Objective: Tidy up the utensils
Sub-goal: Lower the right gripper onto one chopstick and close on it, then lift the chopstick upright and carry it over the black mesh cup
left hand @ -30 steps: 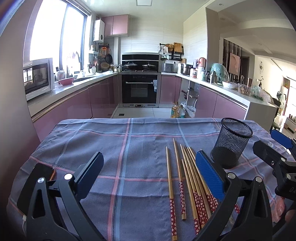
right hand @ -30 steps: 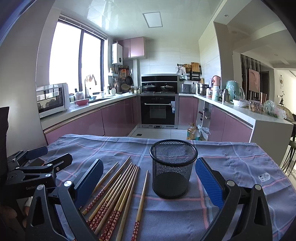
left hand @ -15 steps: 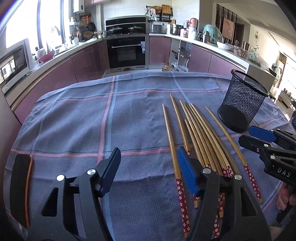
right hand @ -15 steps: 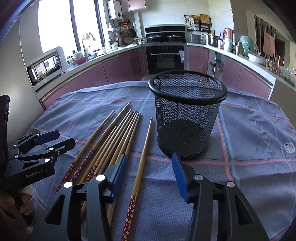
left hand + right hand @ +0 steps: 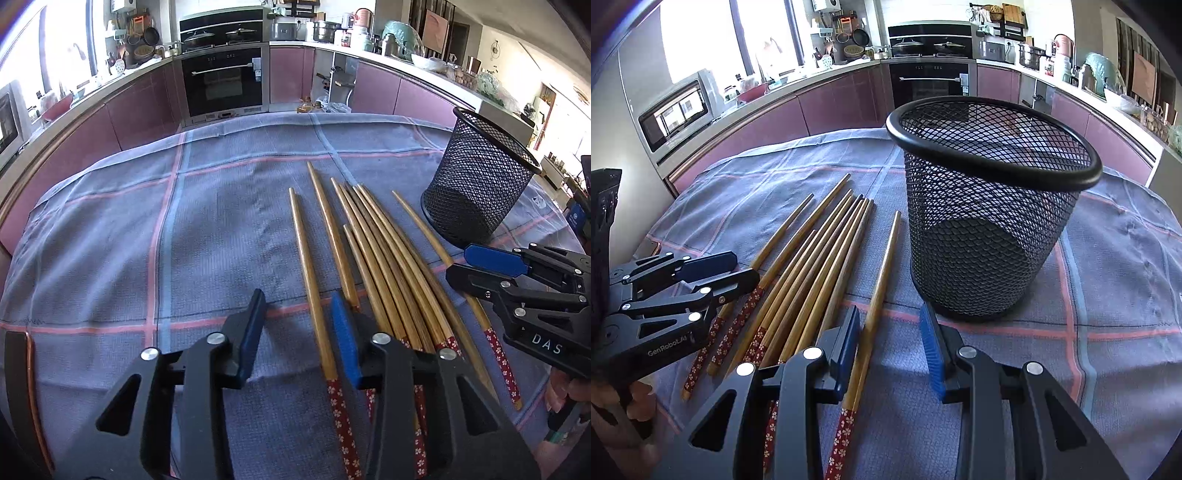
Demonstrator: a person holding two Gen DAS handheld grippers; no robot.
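Chopsticks [image 5: 373,251], bamboo with red flower-patterned handles, are lying in a loose fan on the checked grey-blue tablecloth [image 5: 147,229], tips pointing toward the far edge. At least nine are showing in the left wrist view; the exact number in the tight middle bundle cannot be told. One black mesh holder [image 5: 991,221] is standing upright on the cloth to the right of the fan, with nothing visible inside it. One chopstick, the rightmost chopstick [image 5: 877,291], is lying apart from the bundle, nearest the holder. Two grippers are showing. The left gripper [image 5: 299,343] is hovering low with its jaws spread; the leftmost chopstick [image 5: 314,295] is lying in the gap, just beside the right pad, and contact cannot be told. The right gripper [image 5: 892,350] is likewise hanging with jaws spread, the rightmost chopstick running between its fingers, close to the left pad. The holder is standing just beyond its right fingertip.
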